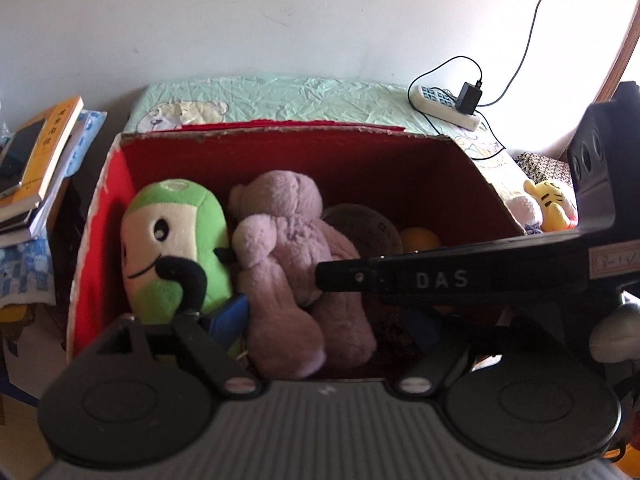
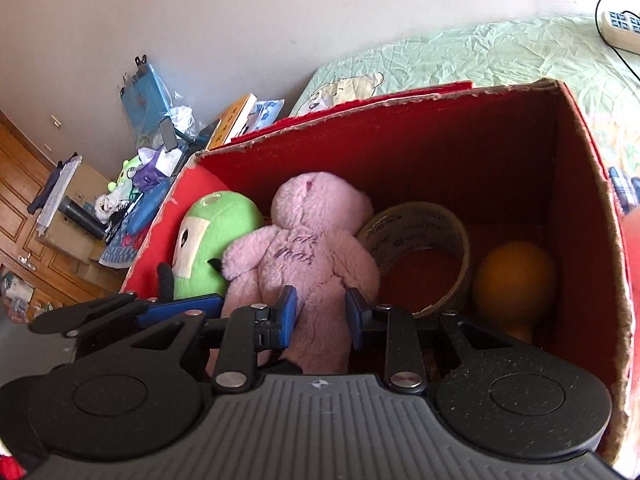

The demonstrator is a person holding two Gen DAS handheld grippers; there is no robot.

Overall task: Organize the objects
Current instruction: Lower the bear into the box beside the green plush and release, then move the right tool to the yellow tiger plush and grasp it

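Observation:
A red cardboard box (image 1: 112,216) (image 2: 580,168) holds a pink plush bear (image 1: 292,264) (image 2: 312,256), a green plush toy (image 1: 176,240) (image 2: 212,240), a roll of tape (image 1: 364,228) (image 2: 420,256) and an orange ball (image 1: 420,238) (image 2: 516,276). My right gripper (image 2: 322,316) reaches into the box, its blue pads (image 2: 290,308) either side of the bear's legs; the jaws stand apart around it, not squeezing. My left gripper (image 1: 320,320) is over the box, open wide, its left blue pad (image 1: 230,312) beside the green toy. The right gripper's body (image 1: 460,280) crosses the left wrist view.
The box stands on a bed with a green sheet (image 1: 280,96) (image 2: 480,52). A power strip with charger (image 1: 448,104) lies at the back right. Yellow and white plush toys (image 1: 548,204) lie right of the box. Stacked books (image 1: 36,160) and clutter (image 2: 132,200) are at left.

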